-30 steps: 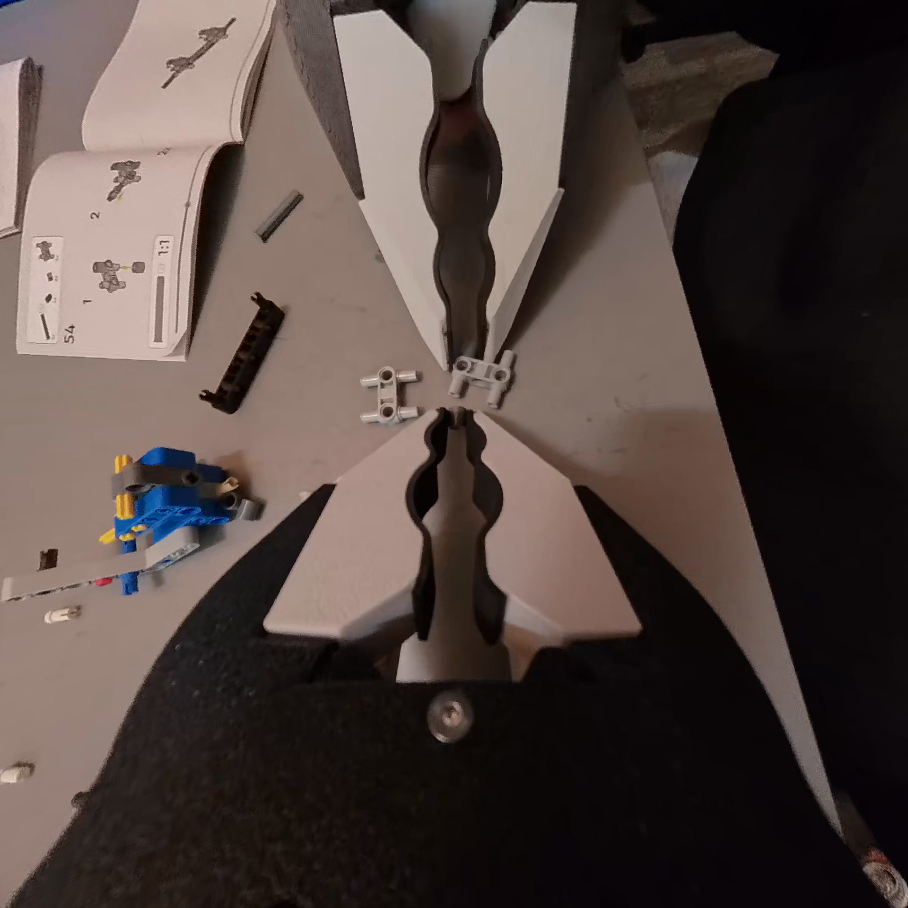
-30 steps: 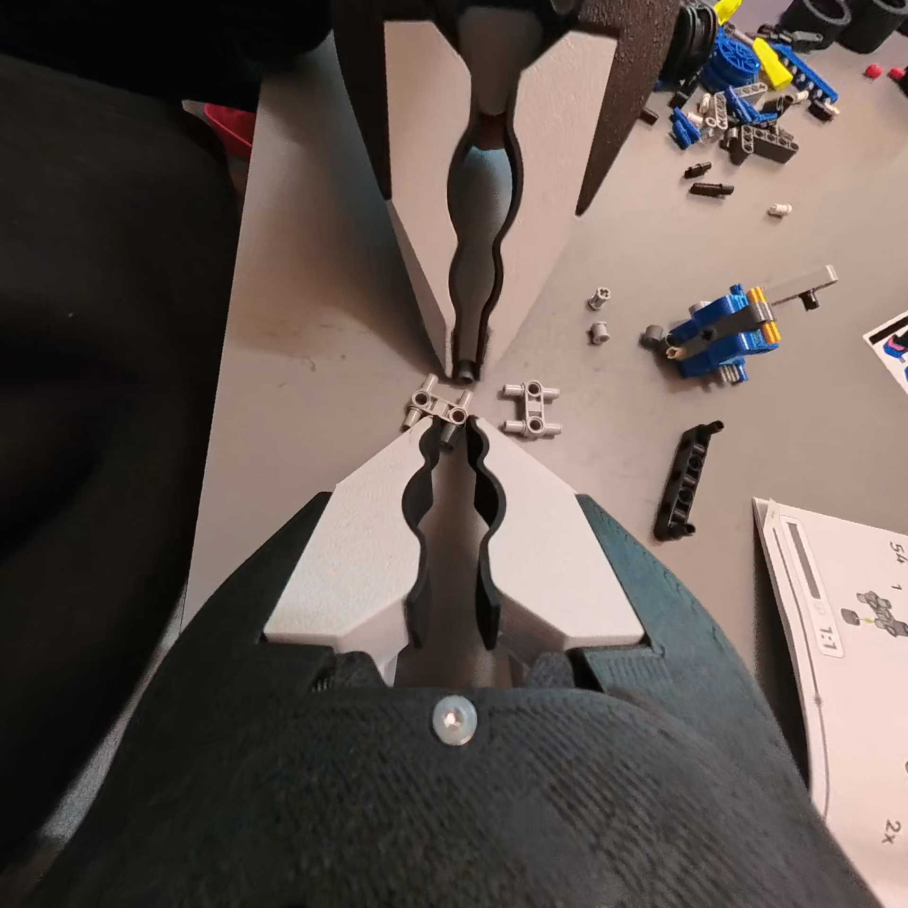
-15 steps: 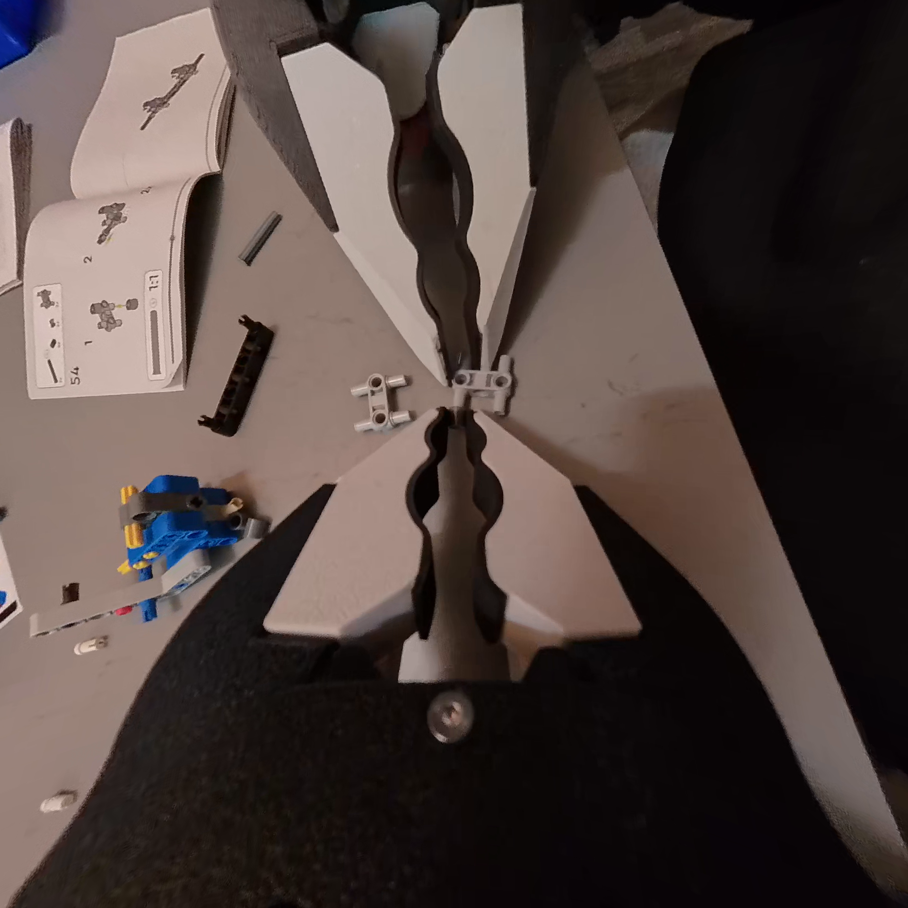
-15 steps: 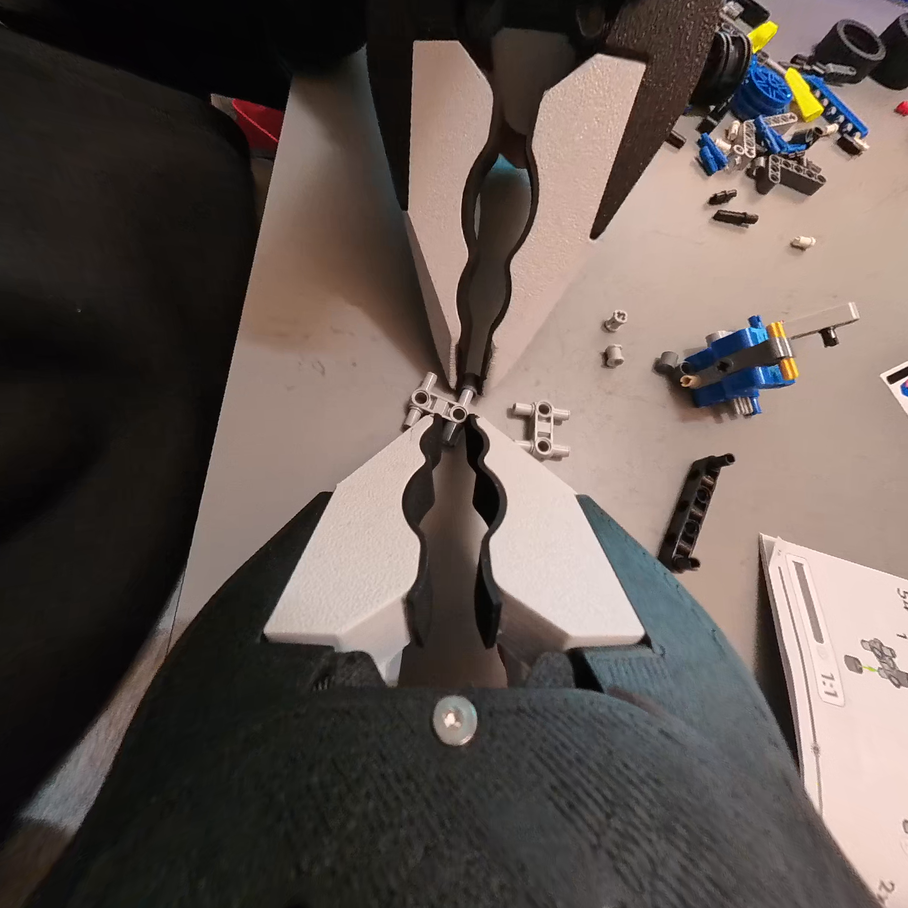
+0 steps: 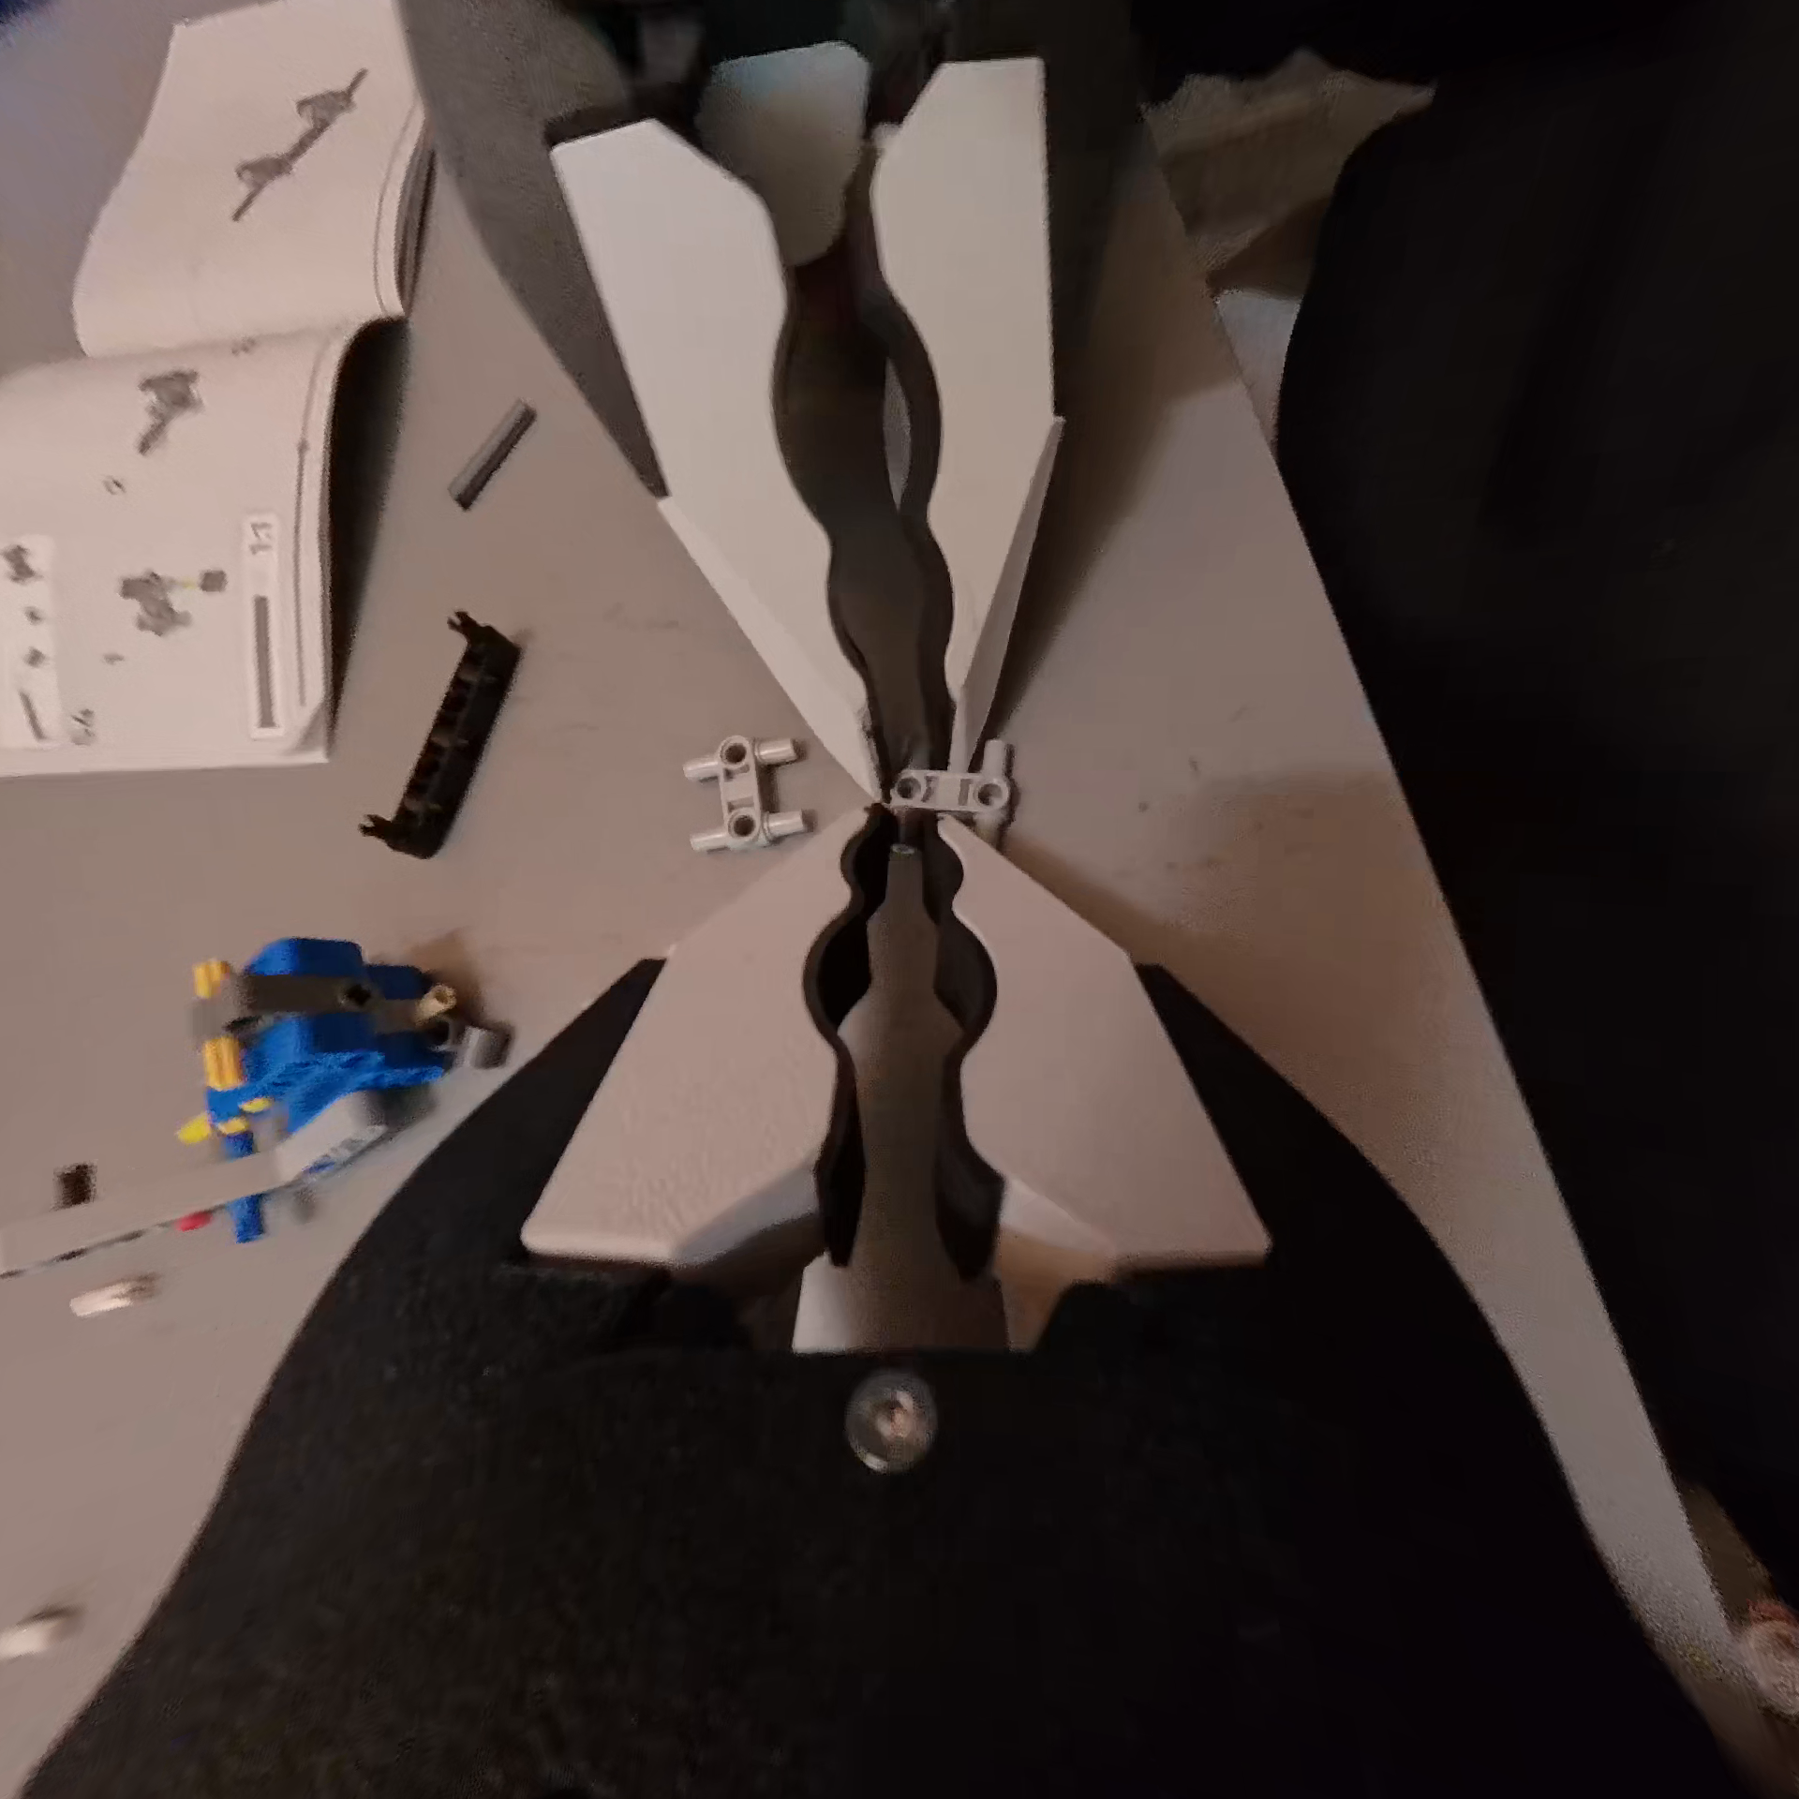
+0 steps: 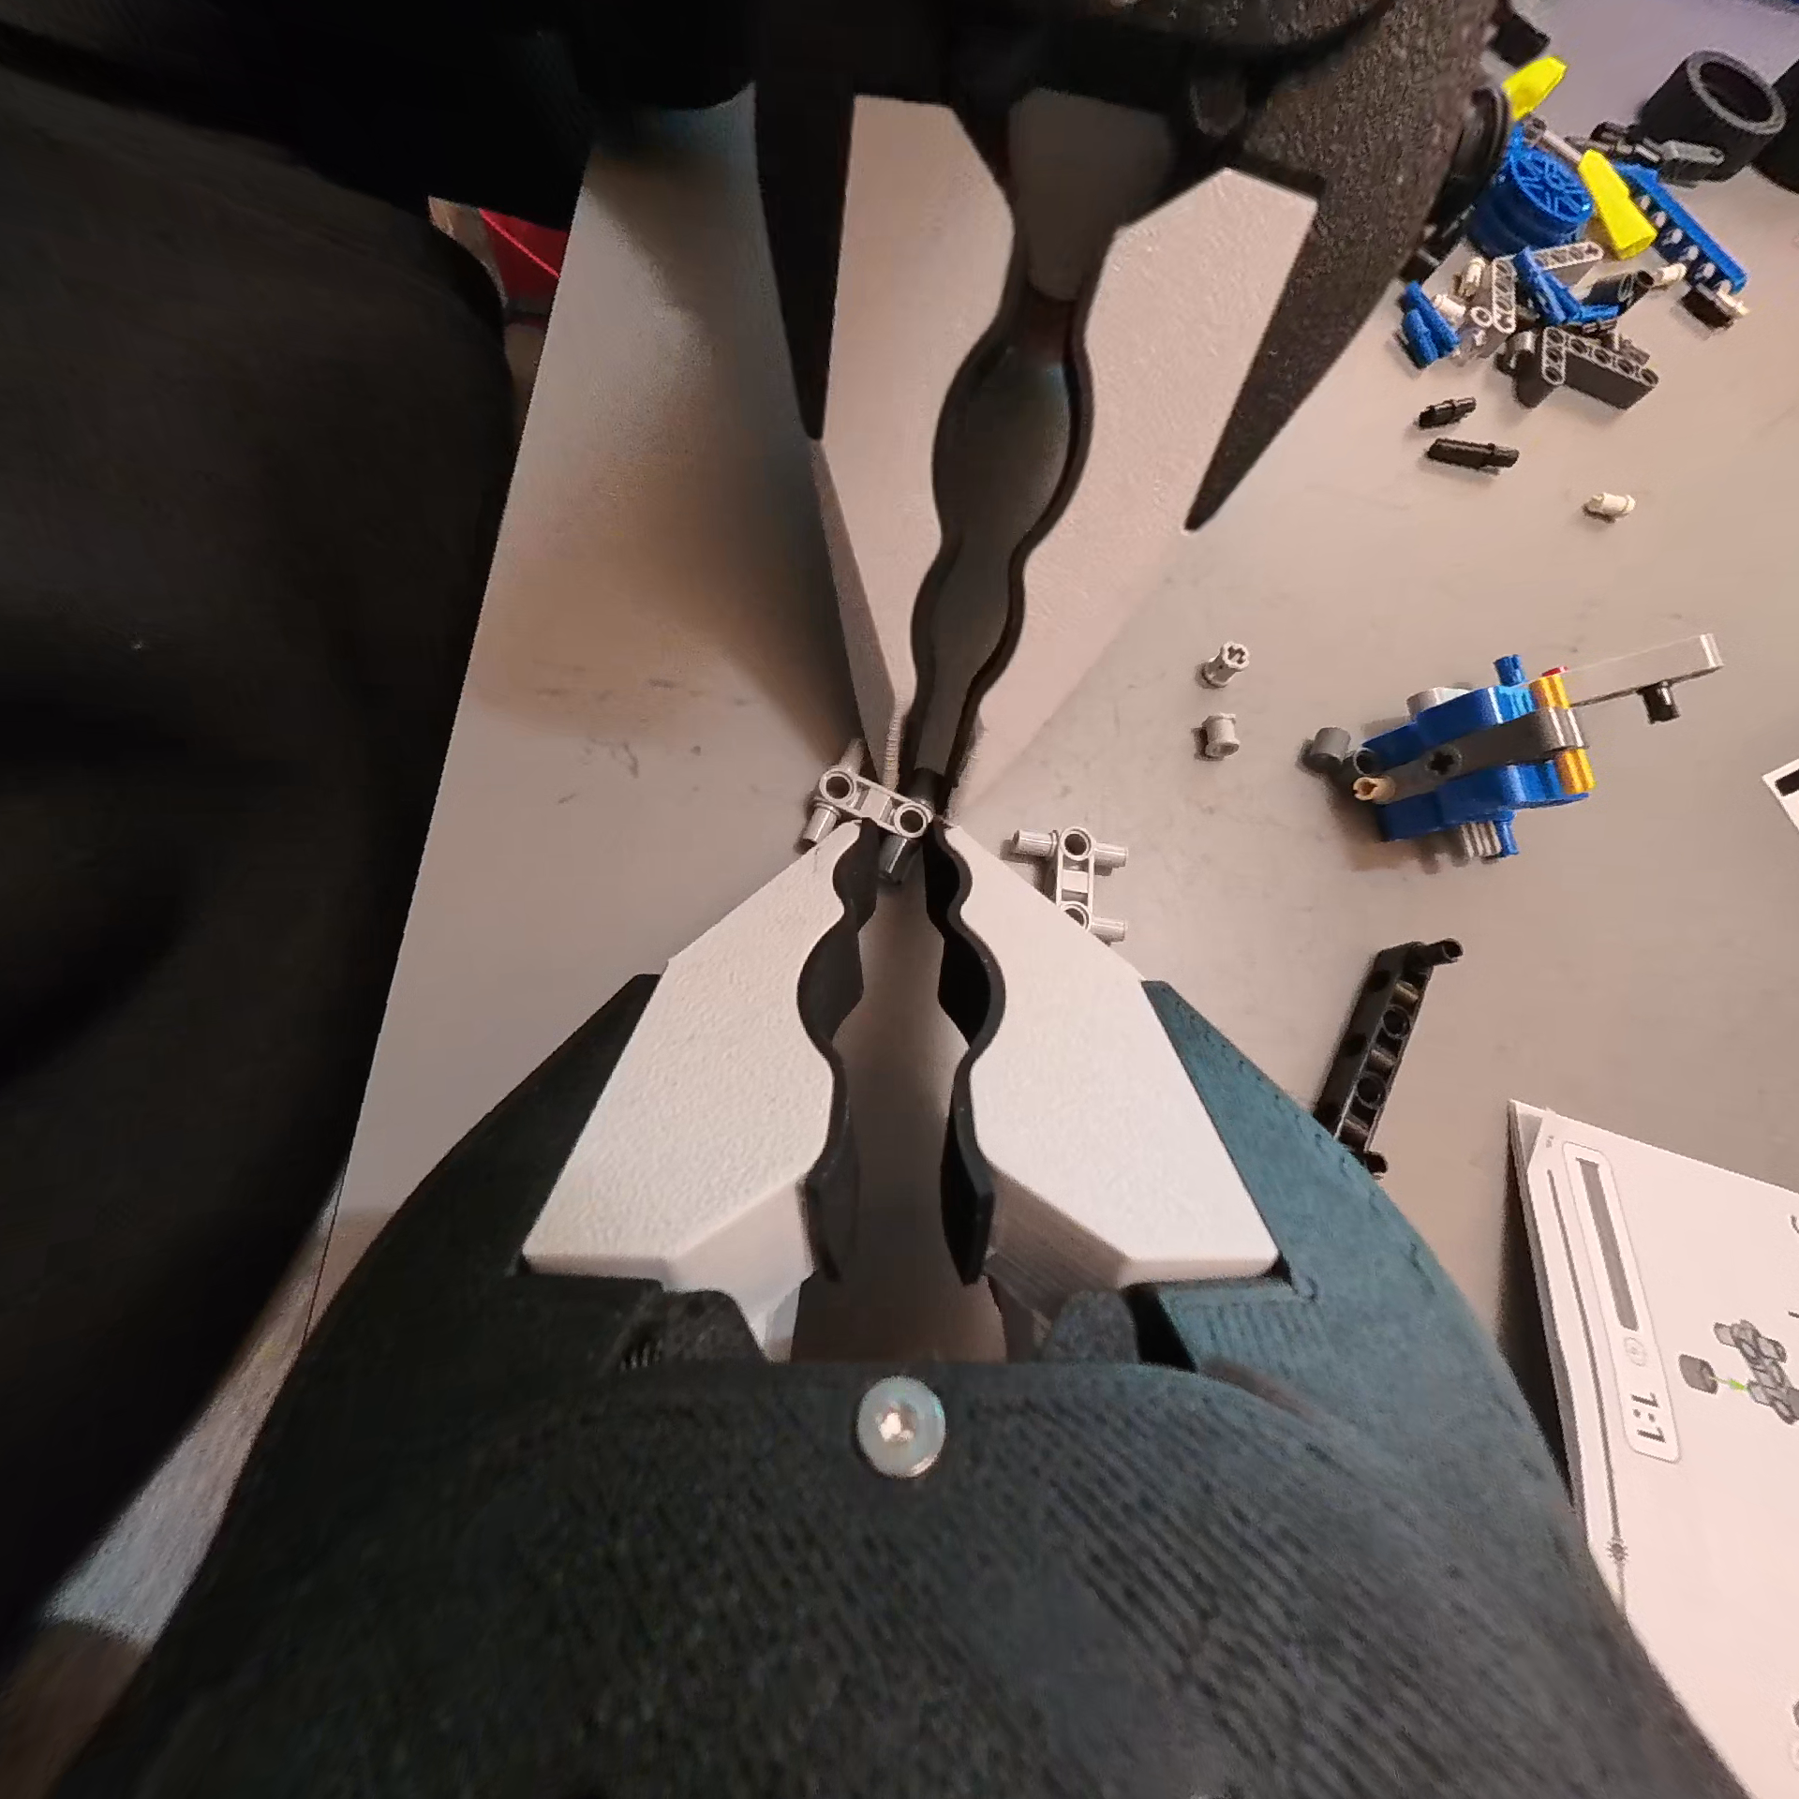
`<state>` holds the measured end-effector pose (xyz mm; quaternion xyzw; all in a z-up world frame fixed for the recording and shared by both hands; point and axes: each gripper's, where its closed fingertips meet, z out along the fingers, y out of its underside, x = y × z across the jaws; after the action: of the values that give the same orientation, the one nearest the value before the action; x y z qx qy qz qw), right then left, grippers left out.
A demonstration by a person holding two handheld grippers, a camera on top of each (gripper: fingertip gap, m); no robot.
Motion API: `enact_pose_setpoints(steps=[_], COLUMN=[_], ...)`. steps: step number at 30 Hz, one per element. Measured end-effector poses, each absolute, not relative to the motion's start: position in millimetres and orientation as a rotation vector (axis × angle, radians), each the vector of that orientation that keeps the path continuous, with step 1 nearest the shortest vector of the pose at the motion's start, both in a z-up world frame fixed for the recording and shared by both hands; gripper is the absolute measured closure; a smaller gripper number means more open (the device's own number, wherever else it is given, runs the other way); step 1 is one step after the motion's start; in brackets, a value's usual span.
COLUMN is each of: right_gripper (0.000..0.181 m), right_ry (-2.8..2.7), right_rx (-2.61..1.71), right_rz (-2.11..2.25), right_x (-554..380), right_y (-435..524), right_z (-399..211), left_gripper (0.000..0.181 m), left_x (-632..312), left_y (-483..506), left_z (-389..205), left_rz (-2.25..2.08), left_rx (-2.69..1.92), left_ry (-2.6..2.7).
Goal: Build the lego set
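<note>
My right gripper [image 6: 896,842] is shut on a light grey H-shaped connector [image 6: 866,798], held just above the grey table [image 6: 633,545]. My left gripper [image 5: 905,827] is shut on a small dark pin [image 5: 900,852]. The two grippers meet tip to tip. In the right wrist view the pin [image 6: 925,779] touches the connector's end hole. The connector also shows in the left wrist view [image 5: 949,789]. A second grey connector [image 5: 745,808] lies loose on the table beside them. A blue, grey and yellow sub-assembly [image 5: 312,1051] stands to the side.
An open instruction booklet [image 5: 165,545] and a black beam [image 5: 448,740] lie near the assembly. A dark grey axle [image 5: 492,453] lies by the booklet. Two small grey bushes [image 6: 1217,730] and a pile of loose parts [image 6: 1558,263] lie beyond. A person's dark clothing [image 6: 195,681] is at the table edge. Only a small space, under 4 cm, lies between the two pairs of fingers.
The grippers have closed the gap between them. The left gripper's pin, a little short of the connector before, now touches its end hole. Both stay shut.
</note>
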<state>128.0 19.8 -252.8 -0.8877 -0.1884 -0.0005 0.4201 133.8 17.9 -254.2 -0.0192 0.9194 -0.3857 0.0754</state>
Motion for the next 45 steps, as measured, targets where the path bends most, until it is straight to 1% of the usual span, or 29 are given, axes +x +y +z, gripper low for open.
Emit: enact_pose_setpoints(steps=[1, 4, 5, 7, 11, 15, 17, 19, 20, 23, 25, 29, 33, 36, 39, 42, 45], right_gripper=[0.172, 0.172, 0.172, 0.172, 0.172, 0.171, 0.159, 0.156, 0.156, 0.167, 0.164, 0.163, 0.162, 0.166, 0.167, 0.169, 0.168], right_ry=[-0.468, -0.469, -0.465, -0.436, -0.402, -0.386, -0.381, -0.352, -0.318, -0.03, 0.153, 0.288, 0.306, 0.247, 0.211, 0.187, 0.164], right_rx=[-2.225, -2.217, -2.217, -2.223, -2.224, -2.213, -2.2, -2.176, -2.171, -2.2, -2.23, -2.241, -2.294, -2.295, -2.328, -2.326, -2.338], right_rz=[-0.003, -0.035, -0.045, -0.048, -0.104, -0.175, -0.178, -0.158, -0.149, -0.17, -0.097, -0.111, -0.138, -0.142, -0.197, -0.23, -0.244], right_x=[128.0, 128.6, 128.7, 129.0, 129.5, 132.6, 132.2, 131.9, 133.8, 158.0, 161.2, 162.3, 165.6, 167.8, 177.0, 181.6, 181.9], right_y=[19.7, 20.2, 20.3, 20.3, 22.2, 35.1, 36.6, 33.3, 30.0, 14.6, 8.9, 13.3, 15.1, 16.6, 7.7, 2.4, -1.1], right_z=[-252.8, -252.3, -252.2, -252.1, -251.4, -249.8, -246.5, -237.6, -232.0, -222.3, -229.5, -243.0, -253.1, -252.9, -252.0, -248.9, -251.9], left_gripper=[0.178, 0.177, 0.175, 0.163, 0.161, 0.161, 0.164, 0.166, 0.168, 0.17, 0.169, 0.167, 0.166, 0.167, 0.17, 0.172, 0.171], left_x=[133.5, 132.1, 133.1, 139.9, 137.5, 134.1, 141.0, 148.8, 154.2, 171.7, 178.9, 185.3, 191.7, 200.1, 210.8, 214.6, 215.2], left_y=[17.8, 18.0, 20.1, 30.0, 41.3, 48.4, 56.1, 63.8, 68.2, 80.1, 80.6, 68.3, 67.5, 71.3, 78.3, 77.9, 72.0], left_z=[-254.4, -253.7, -254.1, -251.2, -228.8, -232.4, -233.6, -229.8, -228.1, -231.3, -234.9, -241.2, -245.1, -242.8, -241.6, -244.4, -248.7], left_rz=[-1.187, -1.222, -1.205, -1.171, -1.332, -1.331, -1.319, -1.333, -1.327, -1.227, -1.179, -1.137, -1.057, -1.07, -1.064, -1.071, -1.081], left_rx=[-0.092, -0.089, -0.086, -0.138, -0.321, -0.385, -0.456, -0.518, -0.545, -0.584, -0.565, -0.485, -0.453, -0.519, -0.58, -0.553, -0.5], left_ry=[2.774, 2.76, 2.746, 2.706, 2.638, 2.602, 2.573, 2.531, 2.507, 2.487, 2.512, 2.575, 2.599, 2.582, 2.555, 2.581, 2.618])
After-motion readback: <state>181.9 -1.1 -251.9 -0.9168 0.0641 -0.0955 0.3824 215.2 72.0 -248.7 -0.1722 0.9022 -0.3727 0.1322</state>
